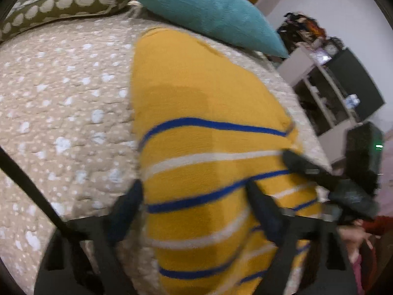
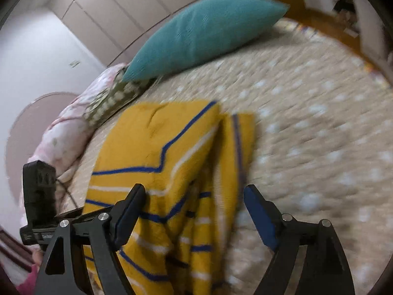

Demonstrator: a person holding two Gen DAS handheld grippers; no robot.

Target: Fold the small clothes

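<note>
A yellow garment with blue and white stripes lies partly folded on a beige dotted bedspread. In the left wrist view my left gripper is open, its fingers spread over the garment's striped near part. My right gripper shows at the garment's right edge. In the right wrist view the garment lies with one side folded over, and my right gripper is open above its striped near end. The bedspread stretches to the right. Both views are blurred.
A teal pillow and an olive dotted cushion lie at the bed's far side. A shelf unit stands past the bed's right edge. In the right wrist view a pink floral bundle lies left of the teal pillow.
</note>
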